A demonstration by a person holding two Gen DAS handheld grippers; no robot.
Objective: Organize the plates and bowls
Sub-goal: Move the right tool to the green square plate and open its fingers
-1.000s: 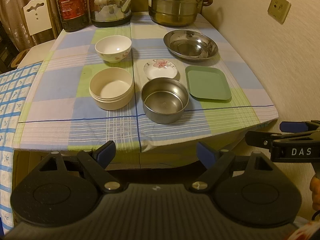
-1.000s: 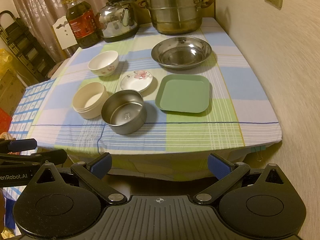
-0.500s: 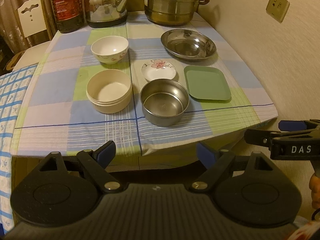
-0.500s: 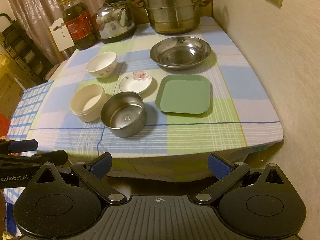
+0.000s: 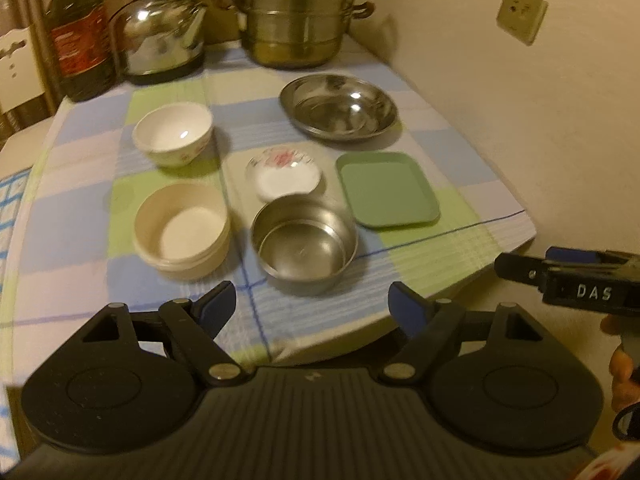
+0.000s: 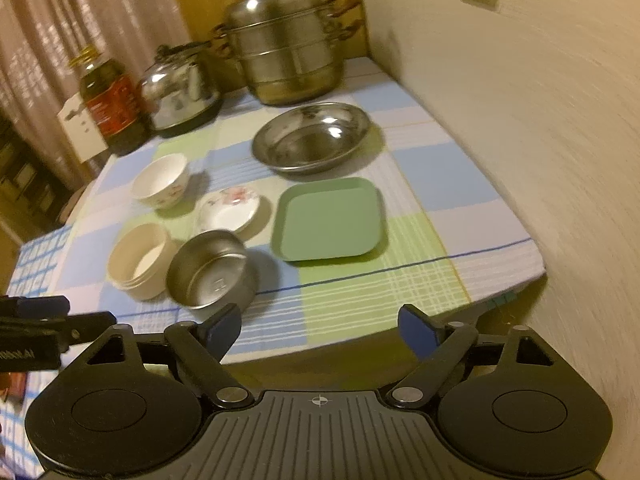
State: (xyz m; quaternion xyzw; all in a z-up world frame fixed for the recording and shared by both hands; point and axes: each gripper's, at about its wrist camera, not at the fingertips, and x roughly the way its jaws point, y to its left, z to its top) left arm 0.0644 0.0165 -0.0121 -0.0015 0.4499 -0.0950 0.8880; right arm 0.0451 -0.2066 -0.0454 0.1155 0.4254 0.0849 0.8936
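Observation:
On the checked tablecloth stand a white flowered bowl, a cream bowl, a steel bowl, a small flowered saucer, a green square plate and a wide steel dish. My left gripper hovers over the table's front edge, just short of the steel bowl, its jaws wide and closing on nothing. My right gripper hangs at the front edge, nearest the green plate and steel bowl. Its jaws are also closing, with nothing between them.
Along the back stand an oil bottle, a kettle and a stacked steel steamer pot. A wall with sockets runs close along the table's right side. A white chair back is at the far left.
My left gripper has come forward over the table edge, so the dishes look larger. The right wrist view has rolled and tilted. Both pairs of jaws stand slightly narrower.

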